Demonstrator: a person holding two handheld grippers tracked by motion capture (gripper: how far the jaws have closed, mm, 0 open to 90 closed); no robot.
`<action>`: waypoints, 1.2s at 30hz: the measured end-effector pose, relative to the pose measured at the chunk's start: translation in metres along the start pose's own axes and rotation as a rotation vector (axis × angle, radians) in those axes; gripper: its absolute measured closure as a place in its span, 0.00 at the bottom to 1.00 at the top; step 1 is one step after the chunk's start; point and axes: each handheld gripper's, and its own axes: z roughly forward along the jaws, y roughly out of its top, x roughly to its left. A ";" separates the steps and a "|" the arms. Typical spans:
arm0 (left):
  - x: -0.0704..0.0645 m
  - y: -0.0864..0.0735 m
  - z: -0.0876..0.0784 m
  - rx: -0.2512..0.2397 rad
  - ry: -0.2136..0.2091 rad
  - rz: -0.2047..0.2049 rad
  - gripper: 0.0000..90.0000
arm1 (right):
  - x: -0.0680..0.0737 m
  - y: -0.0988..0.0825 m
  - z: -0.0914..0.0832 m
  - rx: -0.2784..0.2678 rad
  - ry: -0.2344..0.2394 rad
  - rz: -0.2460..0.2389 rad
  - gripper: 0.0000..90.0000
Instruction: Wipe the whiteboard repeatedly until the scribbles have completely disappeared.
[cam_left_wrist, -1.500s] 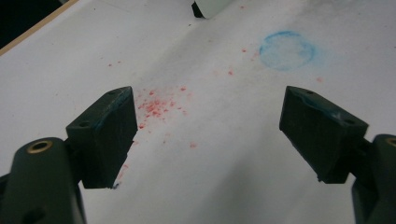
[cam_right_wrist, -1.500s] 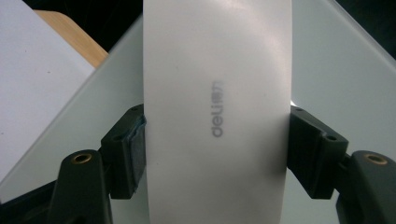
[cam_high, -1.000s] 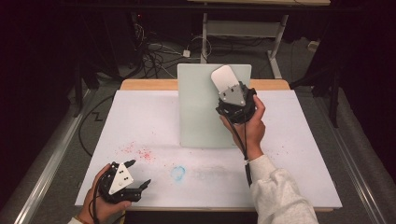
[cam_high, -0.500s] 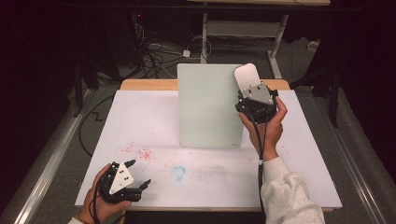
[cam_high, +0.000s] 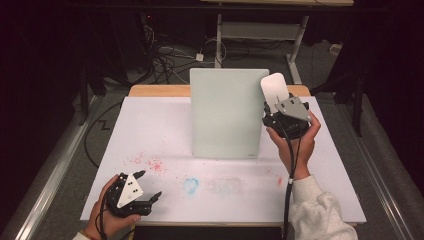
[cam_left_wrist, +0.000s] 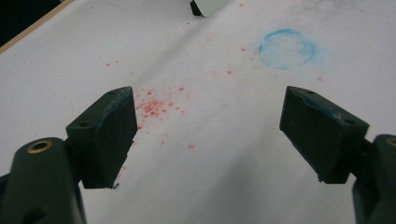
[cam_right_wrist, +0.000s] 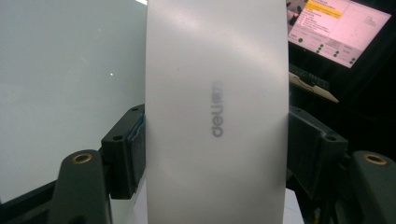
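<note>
Right gripper (cam_high: 276, 107): I hold it raised over the table's (cam_high: 150, 125) far right part; its jaws are clenched on the eraser.
Eraser (cam_right_wrist: 215, 112): white, oblong, marked "deli"; it stands up between my right jaws, just beside the board's right edge.
Board (cam_high: 226, 114): pale glass panel, upright at the table's far middle.
Left gripper (cam_high: 145, 192): I rest it at the near left edge; jaws released, wide apart, nothing between them.
Stains: red specks (cam_left_wrist: 156, 106) and a blue ring (cam_left_wrist: 287, 49) lie on the sheet ahead of my left jaws.
</note>
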 end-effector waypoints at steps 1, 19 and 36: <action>0.001 0.000 0.000 0.000 0.001 0.001 0.21 | 0.000 0.000 -0.002 -0.006 0.002 -0.006 0.34; 0.009 0.003 0.001 -0.014 0.014 -0.002 0.21 | 0.002 0.000 -0.024 -0.068 0.131 -0.019 0.34; 0.009 0.005 0.005 -0.016 0.001 0.010 0.21 | 0.010 -0.016 -0.031 -0.045 0.220 -0.066 0.34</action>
